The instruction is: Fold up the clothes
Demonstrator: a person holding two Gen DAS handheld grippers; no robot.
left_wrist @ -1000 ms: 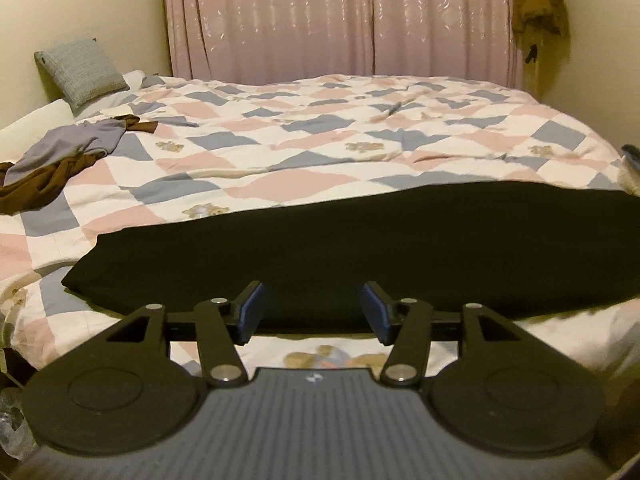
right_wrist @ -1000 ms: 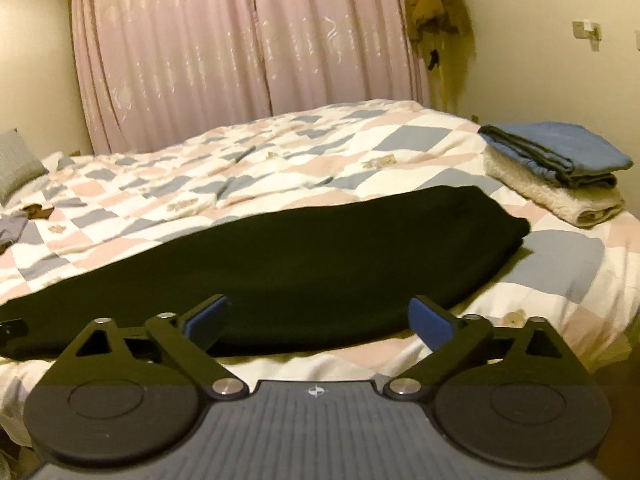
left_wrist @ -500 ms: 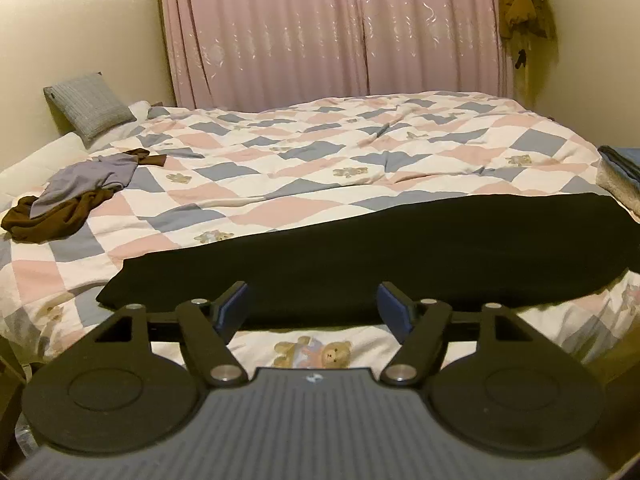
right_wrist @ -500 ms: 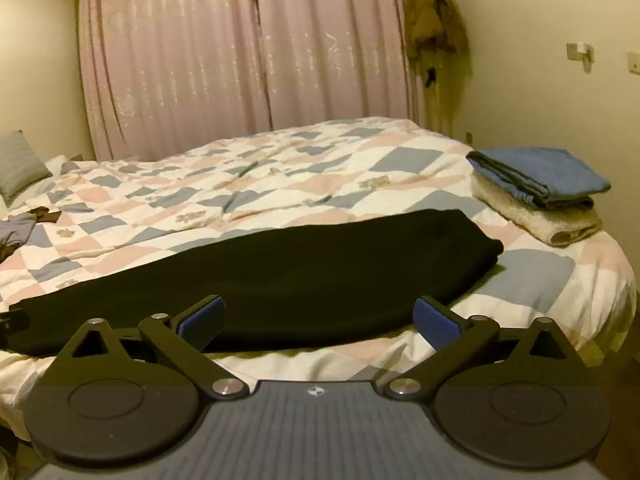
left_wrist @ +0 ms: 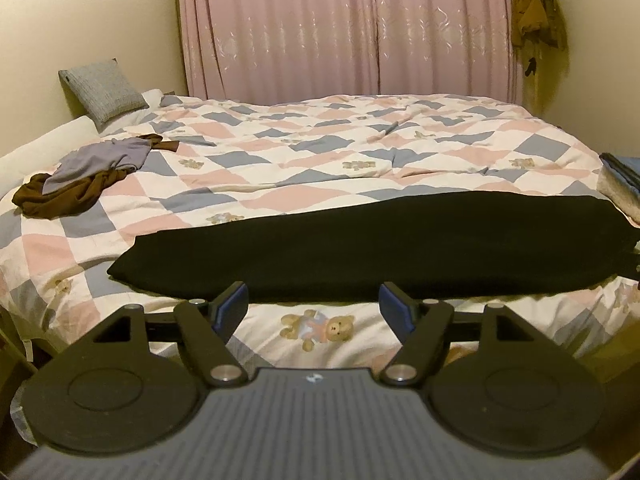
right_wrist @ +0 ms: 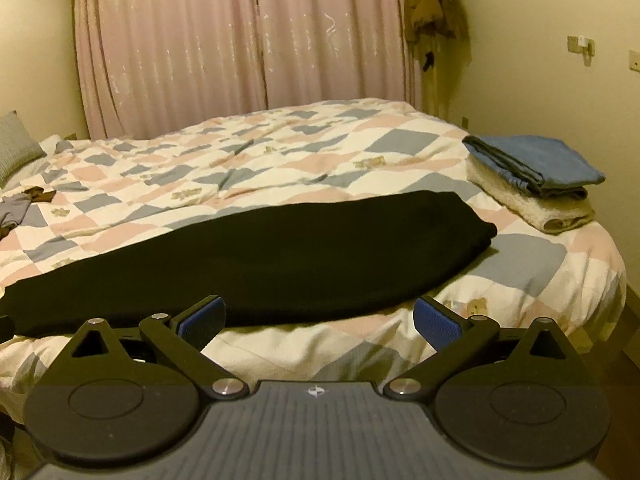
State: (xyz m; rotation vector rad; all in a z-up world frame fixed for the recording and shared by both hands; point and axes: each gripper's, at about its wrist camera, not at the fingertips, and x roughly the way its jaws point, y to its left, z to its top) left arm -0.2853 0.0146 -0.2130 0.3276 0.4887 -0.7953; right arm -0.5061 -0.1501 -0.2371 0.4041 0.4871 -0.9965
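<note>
A long black garment (left_wrist: 380,248) (right_wrist: 256,260) lies flat in a folded strip across the near side of the bed, left to right. My left gripper (left_wrist: 314,310) hangs open just short of its near edge, above the quilt's hanging side, nothing between the blue pads. My right gripper (right_wrist: 318,320) is also open and empty, a little back from the garment's near edge. A crumpled brown and grey heap of clothes (left_wrist: 84,180) (right_wrist: 14,210) lies far left on the bed.
The patchwork quilt (left_wrist: 320,160) covers the whole bed. A folded blue piece on a folded cream one (right_wrist: 536,180) is stacked at the bed's right edge. A grey pillow (left_wrist: 102,90) leans at the far left. Pink curtains (left_wrist: 344,28) and a hanging brown garment (right_wrist: 432,0) are behind.
Both grippers have pulled back and risen from the black garment, which now looks smaller and farther off. The left gripper's fingers have spread wider. The garment has not moved.
</note>
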